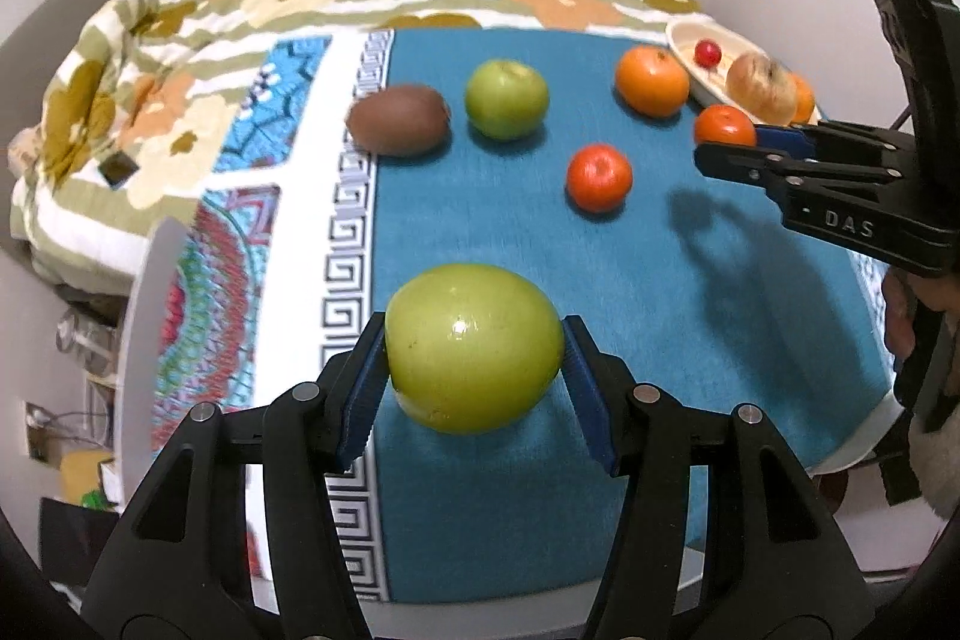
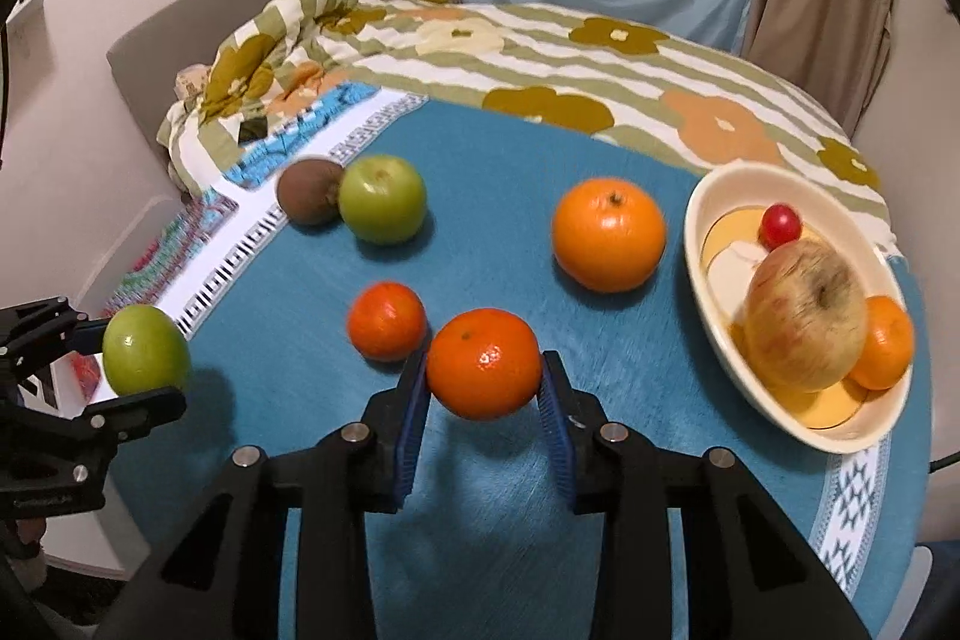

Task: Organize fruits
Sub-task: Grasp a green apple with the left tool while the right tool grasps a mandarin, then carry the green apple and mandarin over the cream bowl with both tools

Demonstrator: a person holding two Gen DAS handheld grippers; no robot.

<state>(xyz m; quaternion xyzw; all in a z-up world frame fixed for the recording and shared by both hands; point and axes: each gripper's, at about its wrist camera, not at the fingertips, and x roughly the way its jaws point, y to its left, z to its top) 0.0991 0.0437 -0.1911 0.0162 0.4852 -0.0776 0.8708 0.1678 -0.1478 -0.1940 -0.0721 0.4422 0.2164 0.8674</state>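
We see the cream bowl (image 2: 708, 334) at the far right of the teal cloth (image 2: 504, 172), close to the table's rim on that side; inside it lie a blushed apple (image 2: 807, 316), a small orange fruit (image 2: 885, 343) tucked against the apple, and a little red fruit (image 2: 780, 225) toward the back; part of its yellow floor is bare. Our left gripper (image 1: 474, 355) is clamped on a green apple (image 1: 474, 355), lifted near the cloth's patterned left border (image 1: 348, 274); our right gripper (image 2: 483, 370) grips a tangerine (image 2: 483, 363) above the middle of the cloth, to the left of the bowl. On the cloth rest a second tangerine (image 2: 387, 321) just left of the held one, a large orange (image 2: 609, 235) near the bowl, and a second green apple (image 2: 382, 198) touching a kiwi (image 2: 306, 192) by the left border. Between the large orange and the near edge the cloth lies open; a flowered quilt (image 2: 540, 46) bounds the far side.
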